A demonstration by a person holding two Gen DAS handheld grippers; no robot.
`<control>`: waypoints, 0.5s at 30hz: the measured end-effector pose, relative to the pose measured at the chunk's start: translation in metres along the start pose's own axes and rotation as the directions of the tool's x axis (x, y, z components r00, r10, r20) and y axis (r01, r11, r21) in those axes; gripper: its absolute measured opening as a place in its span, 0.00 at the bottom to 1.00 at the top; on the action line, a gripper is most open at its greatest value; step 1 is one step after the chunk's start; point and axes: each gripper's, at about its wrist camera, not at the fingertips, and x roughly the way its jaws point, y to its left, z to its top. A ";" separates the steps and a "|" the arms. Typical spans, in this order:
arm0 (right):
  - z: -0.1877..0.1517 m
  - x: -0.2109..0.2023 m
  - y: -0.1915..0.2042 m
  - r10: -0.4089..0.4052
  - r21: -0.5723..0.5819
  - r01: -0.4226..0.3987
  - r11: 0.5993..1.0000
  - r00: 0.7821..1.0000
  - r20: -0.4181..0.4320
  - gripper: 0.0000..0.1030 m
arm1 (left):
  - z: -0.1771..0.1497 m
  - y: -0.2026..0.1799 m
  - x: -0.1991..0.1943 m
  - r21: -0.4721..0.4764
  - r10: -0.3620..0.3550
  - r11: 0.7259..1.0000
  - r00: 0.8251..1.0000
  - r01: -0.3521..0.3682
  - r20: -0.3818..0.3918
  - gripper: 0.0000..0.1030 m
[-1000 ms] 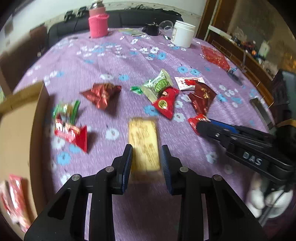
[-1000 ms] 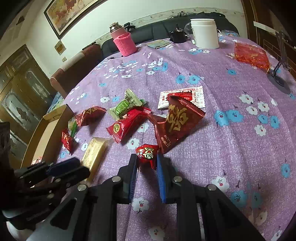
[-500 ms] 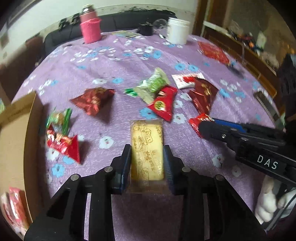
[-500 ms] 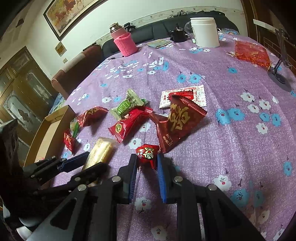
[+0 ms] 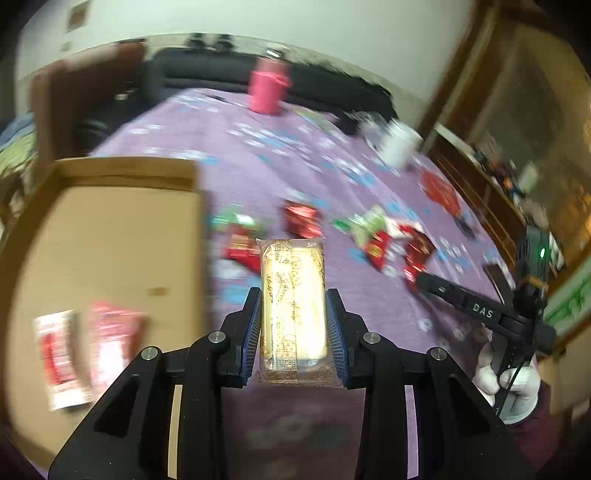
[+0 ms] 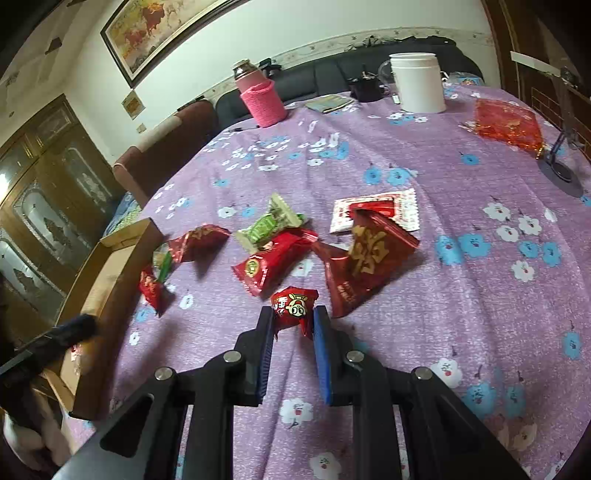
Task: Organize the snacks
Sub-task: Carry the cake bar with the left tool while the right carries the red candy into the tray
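Likely a home living room — sofa, framed painting, wooden cabinet

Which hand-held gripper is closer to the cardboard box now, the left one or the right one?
Left. The left hand-held gripper, shut on the yellow cake pack, is right beside the cardboard box. The right hand-held gripper holds a small red candy near the table's middle, apart from the box.
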 end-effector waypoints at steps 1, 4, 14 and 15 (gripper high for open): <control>0.000 0.000 -0.001 -0.009 0.003 0.009 1.000 1.000 0.003 0.23 | 0.000 0.013 -0.010 -0.023 0.015 1.000 1.000 -0.014 0.015 0.32; 0.000 -0.001 -0.002 -0.031 0.009 0.031 0.999 1.000 0.008 0.23 | 0.001 0.051 -0.033 -0.076 0.065 0.995 0.997 -0.062 0.039 0.32; -0.001 -0.006 0.088 0.165 -0.080 -0.169 0.982 0.985 -0.056 0.23 | 0.008 0.141 -0.045 -0.183 0.157 0.971 0.988 -0.155 -0.008 0.33; -0.001 -0.002 0.102 0.186 -0.098 -0.193 0.976 0.980 -0.076 0.23 | 0.008 0.146 -0.042 -0.188 0.156 0.970 0.988 -0.157 -0.017 0.33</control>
